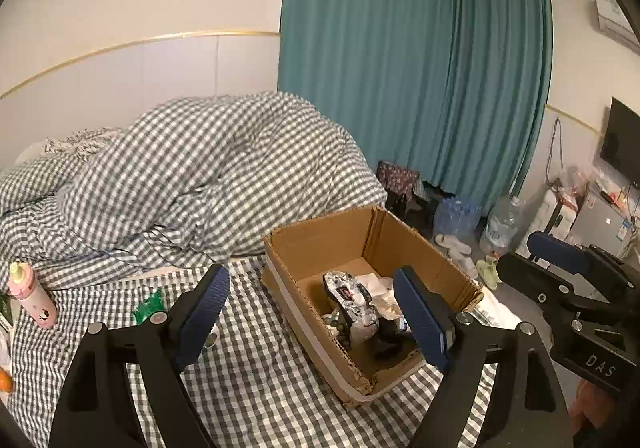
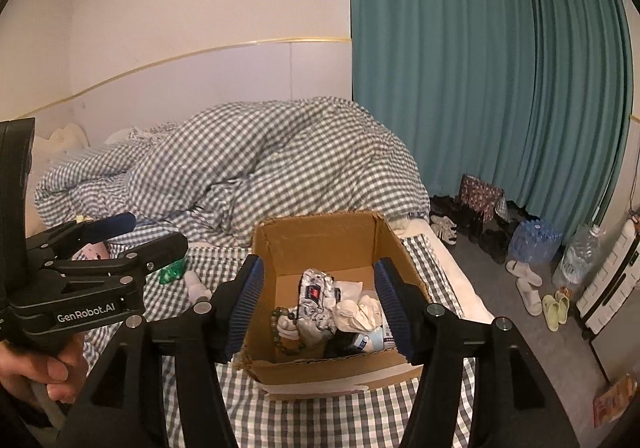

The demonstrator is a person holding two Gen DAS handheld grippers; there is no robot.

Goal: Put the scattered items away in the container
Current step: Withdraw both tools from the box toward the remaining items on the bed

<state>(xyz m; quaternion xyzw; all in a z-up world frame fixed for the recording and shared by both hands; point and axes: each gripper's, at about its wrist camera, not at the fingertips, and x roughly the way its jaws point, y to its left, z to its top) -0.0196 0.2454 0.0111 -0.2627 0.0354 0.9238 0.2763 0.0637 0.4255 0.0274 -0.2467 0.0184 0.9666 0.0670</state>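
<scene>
An open cardboard box sits on the checked bed. Inside lie a silver foil packet, white crumpled items, a string of dark beads and a dark object. My left gripper is open and empty, above the box's near left wall. My right gripper is open and empty, over the box's front edge; it also shows at the right of the left wrist view. A pink bottle and a green wrapper lie on the bed to the left.
A bunched checked duvet fills the bed behind the box. An orange object sits at the far left edge. A small white item lies left of the box. Shoes, water bottles and teal curtains are on the right.
</scene>
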